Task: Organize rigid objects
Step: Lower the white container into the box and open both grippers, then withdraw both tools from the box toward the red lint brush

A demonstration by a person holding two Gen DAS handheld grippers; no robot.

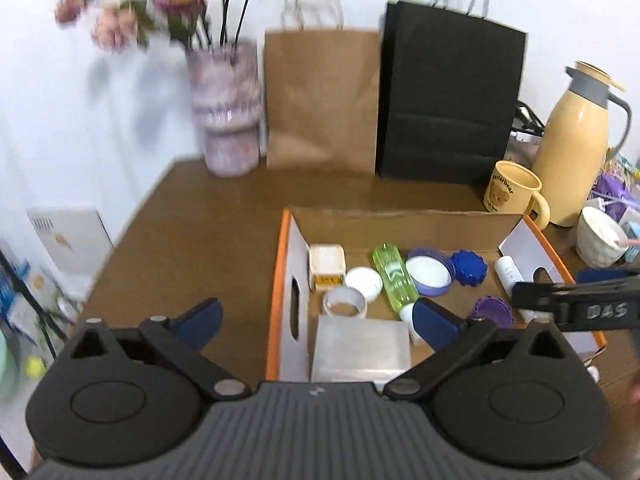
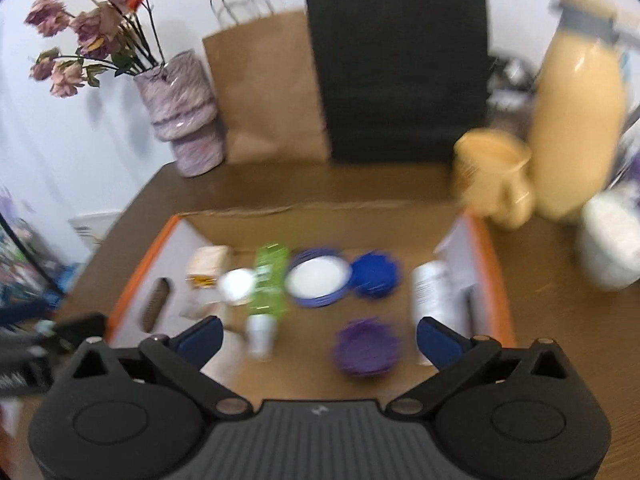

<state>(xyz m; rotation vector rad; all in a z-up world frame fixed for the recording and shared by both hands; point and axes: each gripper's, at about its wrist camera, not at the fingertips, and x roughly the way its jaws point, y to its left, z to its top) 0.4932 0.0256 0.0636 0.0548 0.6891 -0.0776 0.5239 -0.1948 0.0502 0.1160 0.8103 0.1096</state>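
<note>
Clearly both tools are spread wide with nothing between their blue pads: the left gripper [image 1: 316, 318] fills the bottom of the left wrist view, its fingers parted over the near left corner of the cardboard box [image 1: 280, 264], and the right gripper [image 2: 318, 338] does the same at the bottom of the right wrist view, above the box's near edge. The box, orange-edged with white inner walls, sits in the centre right of the left view on a brown table [image 1: 192, 232]. Inside it, running left to right across the middle of that frame, lie a small cream square container [image 1: 327, 266], a white cap [image 1: 364, 282], a green bottle [image 1: 393, 276] lying on its side, a blue-rimmed lid with a white centre [image 1: 429, 272], a dark blue ridged cap [image 1: 469, 268] and a white tube [image 1: 507, 274] against the right wall. Nearer the camera are a roll of tape [image 1: 345, 302], a silvery flat box [image 1: 360, 350] and a purple ridged cap [image 1: 491, 312]. The right wrist view is blurred, yet the same purple cap [image 2: 366, 346] shows low in the centre between the spread fingers, clear of both. At the right edge of the left view the other tool's black finger reaches in over the box. Behind the box, along the top of the frame, stand a vase of flowers [image 1: 228, 108], a brown paper bag [image 1: 322, 100], a black paper bag [image 1: 450, 96], a yellow mug [image 1: 512, 192], a yellow thermos jug [image 1: 572, 152] and a white bowl [image 1: 600, 236].
</note>
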